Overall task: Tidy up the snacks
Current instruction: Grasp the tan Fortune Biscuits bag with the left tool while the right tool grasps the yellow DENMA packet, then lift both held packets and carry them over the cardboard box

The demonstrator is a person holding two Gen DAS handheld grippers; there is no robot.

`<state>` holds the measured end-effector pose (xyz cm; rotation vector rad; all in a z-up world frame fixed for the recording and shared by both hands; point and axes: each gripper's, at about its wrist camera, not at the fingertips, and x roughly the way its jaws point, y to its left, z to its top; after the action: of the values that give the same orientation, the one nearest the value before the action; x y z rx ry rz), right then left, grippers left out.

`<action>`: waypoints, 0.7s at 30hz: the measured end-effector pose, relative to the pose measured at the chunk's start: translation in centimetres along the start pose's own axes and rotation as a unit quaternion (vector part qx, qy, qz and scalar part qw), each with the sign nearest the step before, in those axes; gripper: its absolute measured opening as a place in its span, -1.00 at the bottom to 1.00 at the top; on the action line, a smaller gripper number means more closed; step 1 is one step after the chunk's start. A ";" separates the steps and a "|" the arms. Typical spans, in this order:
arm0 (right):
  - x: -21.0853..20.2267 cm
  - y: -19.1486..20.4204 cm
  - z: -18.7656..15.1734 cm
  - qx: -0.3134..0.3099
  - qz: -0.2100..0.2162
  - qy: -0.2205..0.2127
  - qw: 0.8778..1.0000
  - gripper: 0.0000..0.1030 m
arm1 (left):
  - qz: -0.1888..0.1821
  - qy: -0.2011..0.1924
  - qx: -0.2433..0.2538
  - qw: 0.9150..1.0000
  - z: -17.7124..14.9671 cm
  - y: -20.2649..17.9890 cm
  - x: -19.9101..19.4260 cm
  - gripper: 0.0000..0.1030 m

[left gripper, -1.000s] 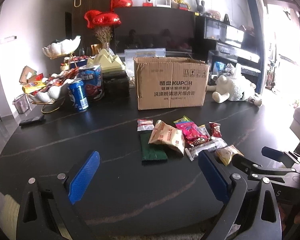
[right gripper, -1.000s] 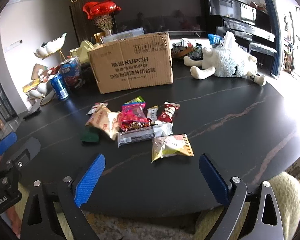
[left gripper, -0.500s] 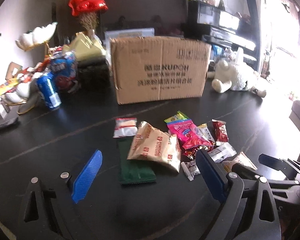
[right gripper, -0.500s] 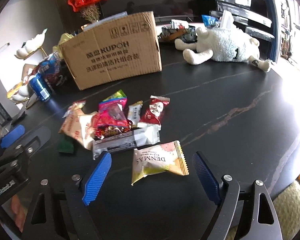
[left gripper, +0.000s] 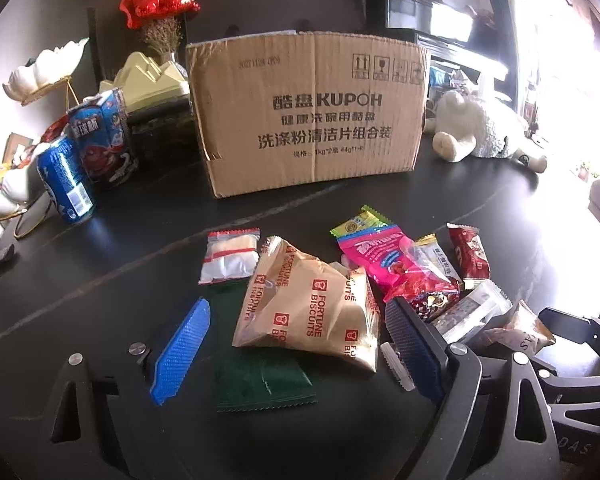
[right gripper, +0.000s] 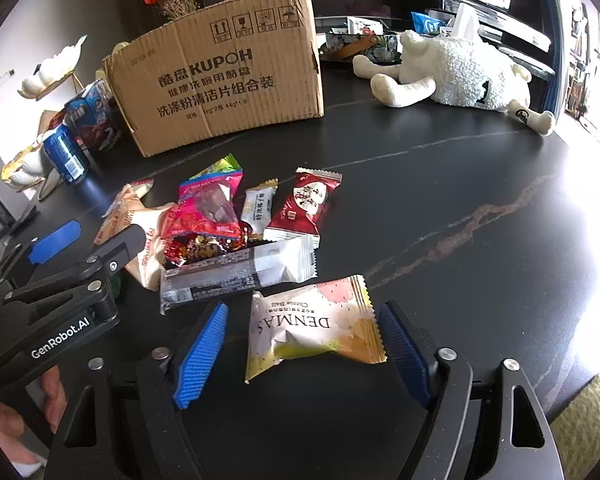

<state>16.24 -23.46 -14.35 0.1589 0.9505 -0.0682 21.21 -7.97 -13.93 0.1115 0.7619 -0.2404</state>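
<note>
A cardboard box stands behind a pile of snacks on your dark table. Your left gripper is closing, jaws still apart around the Fortune Biscuits bag. Your right gripper is closing around the Denmas packet, not yet pressing. Centre each pack, then squeeze gently.

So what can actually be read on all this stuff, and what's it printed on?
"KUPOH", with Chinese lines below: cardboard box.
"FORTUNE BISCUITS": tan snack bag.
"DENMAS" and "Cheese Ball", upside down: pale packet between the right fingers.
"GenRobot.AI": left gripper body.
"1": plush toy.
Too small or blurred: box's top code, blue can, pink bag, red packet, other wrappers.
</note>
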 end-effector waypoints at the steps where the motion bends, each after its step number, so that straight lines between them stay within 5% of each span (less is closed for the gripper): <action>1: 0.1 -0.1 0.0 0.001 0.000 0.001 1.000 0.43 | -0.002 0.002 -0.001 1.000 0.0 0.0 0.1 0.71; 8: 0.2 -0.1 -0.1 -0.001 -0.007 -0.002 1.000 0.22 | -0.020 0.022 -0.007 1.000 -0.3 -0.1 0.8 0.31; 21: -0.6 0.0 -0.1 0.001 -0.003 -0.020 1.000 0.03 | -0.028 0.011 -0.005 1.000 -0.5 -0.1 -0.2 0.02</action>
<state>15.78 -23.45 -13.90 0.1562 0.9112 -0.0771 20.69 -7.95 -14.12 0.0835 0.7896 -0.2892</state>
